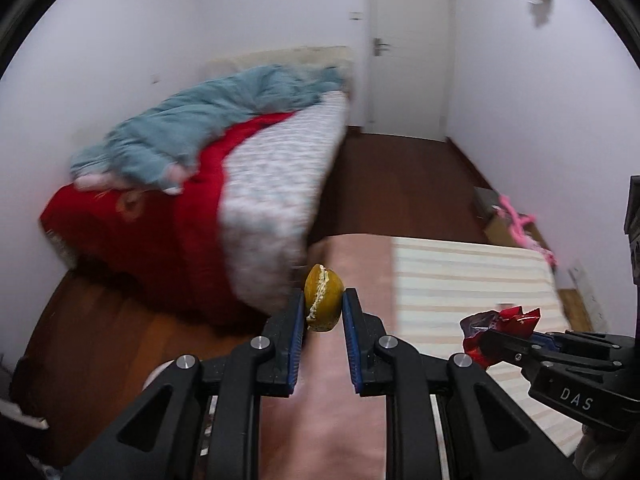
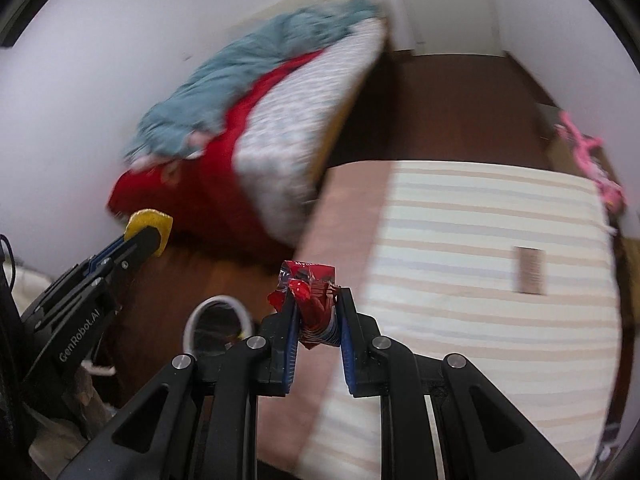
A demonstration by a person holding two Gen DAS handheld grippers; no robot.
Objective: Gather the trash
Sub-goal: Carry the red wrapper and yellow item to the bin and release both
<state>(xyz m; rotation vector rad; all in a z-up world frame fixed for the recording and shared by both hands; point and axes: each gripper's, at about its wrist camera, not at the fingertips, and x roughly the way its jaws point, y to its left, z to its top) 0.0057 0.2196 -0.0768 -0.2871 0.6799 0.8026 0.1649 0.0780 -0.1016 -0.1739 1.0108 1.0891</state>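
Left tongs (image 1: pixel 323 307) pinching a yellow-green fruit peel (image 1: pixel 322 303). Right tongs (image 2: pixel 318 315) clamped on a crumpled red foil wrapper (image 2: pixel 311 300), striped bed (image 2: pixel 480 248) at two o'clock.

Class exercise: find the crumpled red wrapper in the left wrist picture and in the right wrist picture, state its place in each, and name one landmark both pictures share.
Left wrist view: the red wrapper sits low at the right, pinched by the right gripper.
Right wrist view: the red wrapper is at lower centre, between that gripper's fingers.
Shared landmark: the striped mattress behind the wrapper in both.
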